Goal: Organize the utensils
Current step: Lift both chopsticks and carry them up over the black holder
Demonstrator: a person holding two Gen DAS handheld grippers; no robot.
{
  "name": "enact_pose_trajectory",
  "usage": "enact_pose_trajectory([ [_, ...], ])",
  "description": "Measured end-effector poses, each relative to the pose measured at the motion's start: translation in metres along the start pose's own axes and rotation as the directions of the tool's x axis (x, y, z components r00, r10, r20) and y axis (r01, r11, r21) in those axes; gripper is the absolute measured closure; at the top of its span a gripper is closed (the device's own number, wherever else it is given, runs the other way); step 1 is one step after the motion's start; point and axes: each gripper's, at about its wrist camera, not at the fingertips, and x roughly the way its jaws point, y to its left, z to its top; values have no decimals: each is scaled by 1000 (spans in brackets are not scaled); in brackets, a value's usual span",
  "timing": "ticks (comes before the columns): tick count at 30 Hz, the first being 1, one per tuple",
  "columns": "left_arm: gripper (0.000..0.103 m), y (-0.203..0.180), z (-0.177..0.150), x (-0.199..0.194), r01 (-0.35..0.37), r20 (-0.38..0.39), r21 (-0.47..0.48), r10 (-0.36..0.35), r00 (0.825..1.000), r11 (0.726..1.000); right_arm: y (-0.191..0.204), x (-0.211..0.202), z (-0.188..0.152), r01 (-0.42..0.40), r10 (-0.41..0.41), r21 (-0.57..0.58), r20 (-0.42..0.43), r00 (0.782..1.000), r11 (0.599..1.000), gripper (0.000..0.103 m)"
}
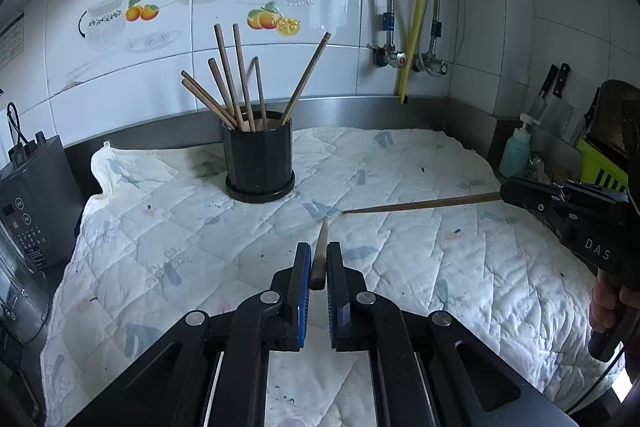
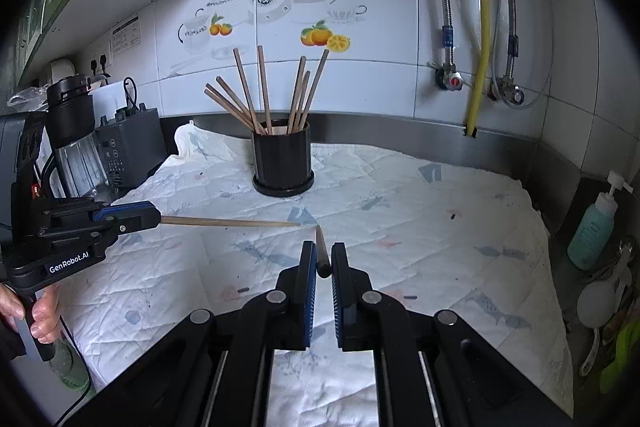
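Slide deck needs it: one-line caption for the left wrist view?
Left gripper and right gripper each clamp one chopstick over the quilted cloth, black holder of chopsticks behind.

White lettering "DAS" stands on the side of the right gripper (image 1: 505, 191), seen in the left wrist view. White lettering "GenRobot.AI" stands on the body of the left gripper (image 2: 158, 219), seen in the right wrist view. A printed notice (image 2: 126, 37) is fixed to the wall tiles; its text is probably too small to read
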Motion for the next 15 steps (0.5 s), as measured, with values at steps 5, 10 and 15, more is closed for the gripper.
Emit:
enact_pose_trajectory([
  [5,96,13,20,5,-4,30,-3,4,1000,1000,1,8,24,-5,6,-32,11,1000,999,94],
  [10,96,25,48,14,-10,38,10,9,999,1000,1,23,52,-24,23,-62,-16,1000,998,94],
  [15,96,38,74,22,-32,48,8,32,998,999,-4,35,69,-32,29,-60,-36,999,998,95],
])
